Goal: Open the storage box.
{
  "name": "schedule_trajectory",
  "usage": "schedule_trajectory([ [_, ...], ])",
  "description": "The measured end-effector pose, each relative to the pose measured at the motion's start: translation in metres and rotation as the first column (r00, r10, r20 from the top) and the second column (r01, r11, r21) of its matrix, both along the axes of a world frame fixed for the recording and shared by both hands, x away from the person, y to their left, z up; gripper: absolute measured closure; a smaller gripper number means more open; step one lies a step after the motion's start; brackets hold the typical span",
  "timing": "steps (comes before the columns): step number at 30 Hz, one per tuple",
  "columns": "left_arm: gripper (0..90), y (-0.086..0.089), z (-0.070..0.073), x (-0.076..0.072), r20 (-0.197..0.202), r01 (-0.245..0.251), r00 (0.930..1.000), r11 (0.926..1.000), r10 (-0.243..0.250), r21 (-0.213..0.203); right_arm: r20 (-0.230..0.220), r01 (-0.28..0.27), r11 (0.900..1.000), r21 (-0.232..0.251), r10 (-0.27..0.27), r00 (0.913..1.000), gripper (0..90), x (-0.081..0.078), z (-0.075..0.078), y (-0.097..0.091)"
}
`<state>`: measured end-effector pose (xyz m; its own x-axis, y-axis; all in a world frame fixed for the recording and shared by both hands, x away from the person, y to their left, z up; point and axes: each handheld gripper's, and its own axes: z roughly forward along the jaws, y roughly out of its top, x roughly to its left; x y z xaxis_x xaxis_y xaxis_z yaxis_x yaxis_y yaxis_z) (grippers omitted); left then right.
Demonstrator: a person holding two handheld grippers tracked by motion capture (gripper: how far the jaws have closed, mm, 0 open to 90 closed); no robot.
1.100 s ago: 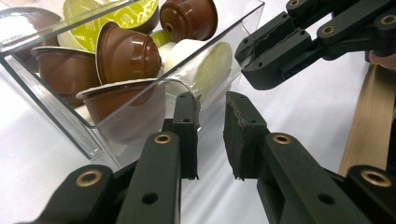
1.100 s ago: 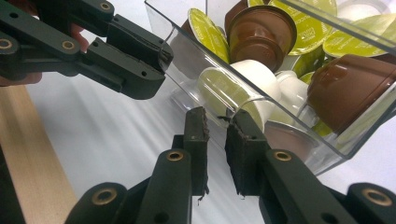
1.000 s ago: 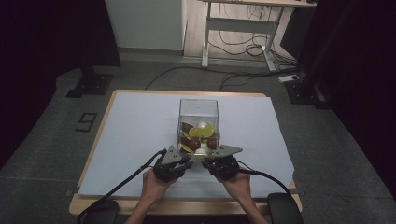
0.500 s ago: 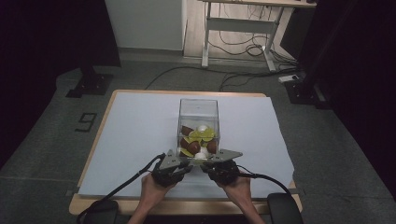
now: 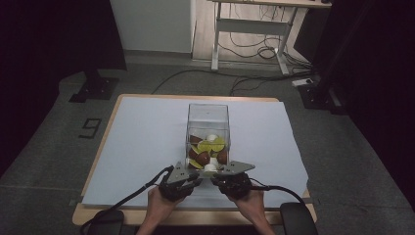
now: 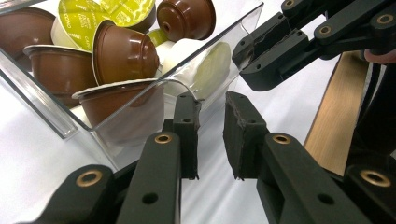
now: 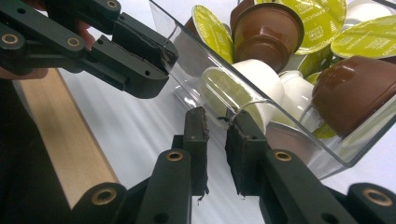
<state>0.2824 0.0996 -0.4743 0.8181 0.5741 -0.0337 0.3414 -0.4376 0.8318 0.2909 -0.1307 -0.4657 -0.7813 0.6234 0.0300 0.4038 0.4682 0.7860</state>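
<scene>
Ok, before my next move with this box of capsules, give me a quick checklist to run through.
1. Left hand-held gripper clamped on the clear box at its near edge: ok.
2. Right hand-held gripper clamped on the same edge, beside the left one: ok.
3. Capsules all inside the box, none on the white sheet: ok.
4. Cables trail back toward the person, away from the box: ok.
5. Box base flat on the sheet: cannot tell.
6. Box closed by a lid: cannot tell.
</scene>
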Motion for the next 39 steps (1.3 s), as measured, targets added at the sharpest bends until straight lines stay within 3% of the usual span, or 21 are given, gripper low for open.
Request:
schedule_trajectory([
  [9,74.7,-0.001,-0.004,-0.011,-0.001,0.007,1.0,0.9999,-0.007,0.011,-0.005,-0.011,0.9999,-0.012,0.011,0.9999,77.7,-0.011,-0.003,0.0],
  [18,74.4,0.003,-0.003,-0.008,-0.029,0.031,0.9991,0.9994,-0.031,-0.017,-0.016,-0.02,0.9997,-0.01,0.02,0.9997,77.8,-0.011,-0.002,-0.001],
  [28,72.5,0.014,-0.007,-0.012,-0.029,0.014,0.9995,0.9999,-0.014,0.003,-0.018,-0.029,0.9994,-0.02,0.029,0.9994,76.6,-0.014,-0.003,-0.004],
  [39,71.2,0.032,-0.007,-0.012,-0.039,-0.013,0.9991,0.9997,0.014,0.02,-0.042,0.002,1.0,-0.002,-0.002,0.9991,75.9,-0.014,-0.003,-0.026],
])
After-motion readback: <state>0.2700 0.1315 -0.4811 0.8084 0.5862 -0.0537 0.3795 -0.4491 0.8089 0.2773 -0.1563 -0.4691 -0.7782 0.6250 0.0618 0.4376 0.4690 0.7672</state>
